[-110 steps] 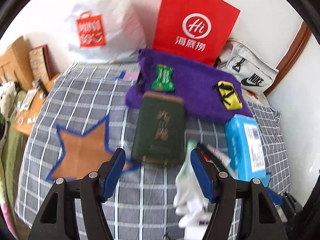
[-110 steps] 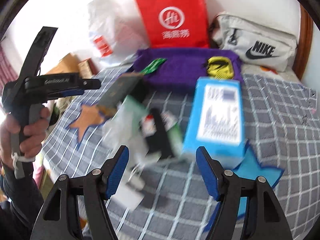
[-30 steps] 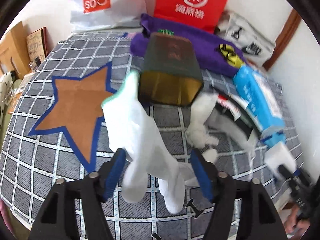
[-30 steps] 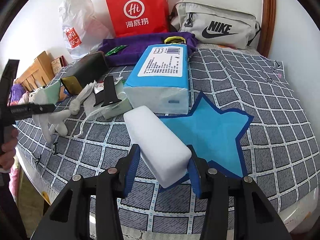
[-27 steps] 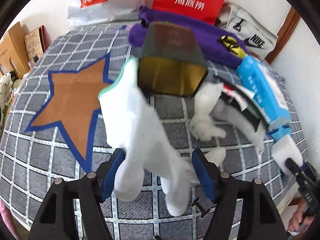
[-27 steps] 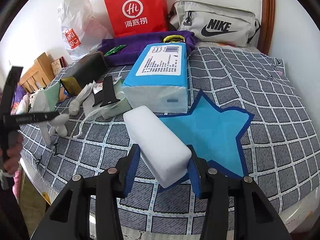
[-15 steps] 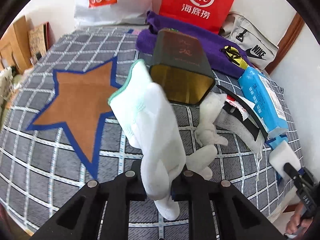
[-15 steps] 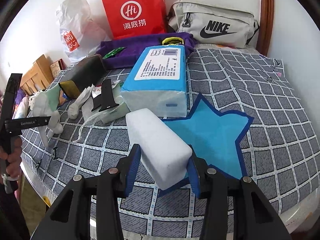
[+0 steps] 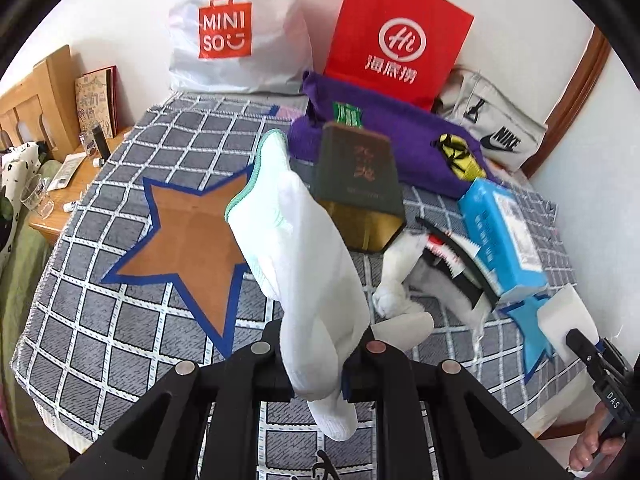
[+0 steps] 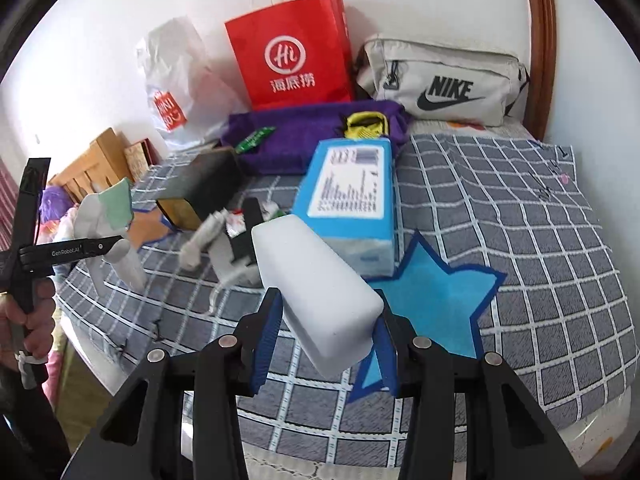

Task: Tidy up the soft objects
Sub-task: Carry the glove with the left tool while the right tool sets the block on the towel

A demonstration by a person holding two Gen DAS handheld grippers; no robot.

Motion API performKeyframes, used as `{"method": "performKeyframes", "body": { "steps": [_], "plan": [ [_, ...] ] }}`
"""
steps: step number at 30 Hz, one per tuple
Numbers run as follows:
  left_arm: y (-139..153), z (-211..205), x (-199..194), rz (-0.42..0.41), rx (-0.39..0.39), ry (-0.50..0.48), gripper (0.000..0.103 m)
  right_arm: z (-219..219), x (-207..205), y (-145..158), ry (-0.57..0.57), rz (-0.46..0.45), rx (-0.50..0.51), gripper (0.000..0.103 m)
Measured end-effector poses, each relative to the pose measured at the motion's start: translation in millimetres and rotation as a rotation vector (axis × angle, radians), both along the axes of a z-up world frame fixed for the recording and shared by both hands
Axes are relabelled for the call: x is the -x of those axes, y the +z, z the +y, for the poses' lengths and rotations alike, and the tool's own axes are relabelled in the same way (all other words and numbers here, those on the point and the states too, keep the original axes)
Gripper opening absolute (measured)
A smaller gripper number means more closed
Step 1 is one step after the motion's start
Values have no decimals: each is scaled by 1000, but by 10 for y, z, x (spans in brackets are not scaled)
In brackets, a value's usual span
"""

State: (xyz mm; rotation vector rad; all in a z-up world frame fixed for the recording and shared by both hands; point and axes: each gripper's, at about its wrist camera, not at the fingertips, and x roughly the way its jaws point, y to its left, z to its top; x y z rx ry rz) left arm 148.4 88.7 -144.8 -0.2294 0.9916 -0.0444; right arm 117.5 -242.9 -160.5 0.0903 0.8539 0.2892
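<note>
the bed [image 9: 100,320] is covered by a grey checked blanket and fills most of both views. at its far edge, against the white wall, stand a white miniso bag [image 9: 236,36] and a red paper bag [image 9: 396,40], with a grey nike waist bag [image 10: 440,84] lying to the right of them. a purple towel [image 9: 400,136] lies just in front of the red bag, with a green packet [image 9: 347,114] and a small yellow pouch [image 9: 456,154] on it. an orange star mat [image 9: 188,236] is on the left of the blanket and a blue star mat [image 10: 440,300] on the right. a blue tissue pack [image 10: 352,196] lies at the far edge of the blue star, and a dark green box [image 9: 360,184] lies on its side between the two stars.

the left tongs [image 9: 316,364] have just been closing and now pinch a white glove [image 9: 304,248] with a mint green cuff; the glove hangs up off the blanket, over the near right edge of the orange star. a second white glove [image 9: 400,284] lies on the blanket just to its right.

the right tongs [image 10: 324,340] are clamped on a white sponge block [image 10: 316,288], which is held above the blanket at the near left point of the blue star. a hand [image 10: 28,320] on the left tongs' handle shows at the left edge of the right wrist view.
</note>
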Motion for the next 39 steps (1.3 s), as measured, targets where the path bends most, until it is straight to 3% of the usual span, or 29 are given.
{"method": "performKeyframes", "body": {
  "steps": [7,19,39],
  "plan": [
    [243,11,-62,-42,26,4,14,-36,-125,227,-18,-25,-37,44],
    [582,-76,-344,-108,42,-27,14,-12,-720,507,-15,-38,-83,45],
    [777,-110,-1227,-89,-6,-35,14,229,-1717,766,-4,-63,-57,46]
  ]
}}
